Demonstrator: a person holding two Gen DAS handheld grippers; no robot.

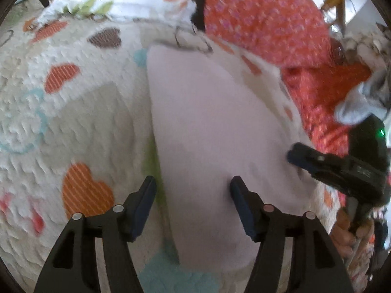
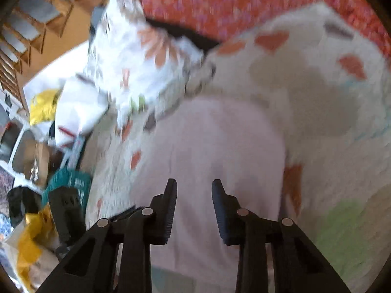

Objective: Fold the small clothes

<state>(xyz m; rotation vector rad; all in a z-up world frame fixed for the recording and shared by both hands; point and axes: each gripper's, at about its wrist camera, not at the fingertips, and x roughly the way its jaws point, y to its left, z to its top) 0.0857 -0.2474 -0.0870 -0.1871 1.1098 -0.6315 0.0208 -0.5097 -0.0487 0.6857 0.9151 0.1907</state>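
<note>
- Pale pink cloth point(image 1: 215, 127) lies flat on the quilt point(image 1: 80, 112), a long smooth strip running away from the left gripper toward the far pillows.
- Left gripper point(image 1: 193, 185) hangs low over the near end of the cloth, jaws spread wide and holding nothing.
- Its left finger point(image 1: 144, 202) sits over the quilt just off the cloth's left edge, its right finger point(image 1: 240, 202) over the pink fabric itself; whether either tip touches is hard to tell.
- Right gripper point(image 1: 293, 155) shows in the left view at the cloth's right edge, its dark tip right against the fabric border.
- From its own camera the right gripper point(image 2: 194, 185) is over the cloth point(image 2: 215, 146) too, jaws parted with a clear gap and nothing between them.
- Both of its fingers sit above pink fabric, near the end closest to that camera.
- The quilt is white and textured, dotted with orange, brown and green hearts; an orange heart point(image 1: 85, 190) lies just left of the left gripper.
- Orange patterned fabric point(image 1: 264, 17) bulks up beyond the cloth's far right side.
- A white floral pillow point(image 2: 144, 58) rests past the cloth's far end.
- Off the bed's edge in the right view: a teal basket point(image 2: 70, 185) and a yellow bag point(image 2: 44, 106), both blurred.
</note>
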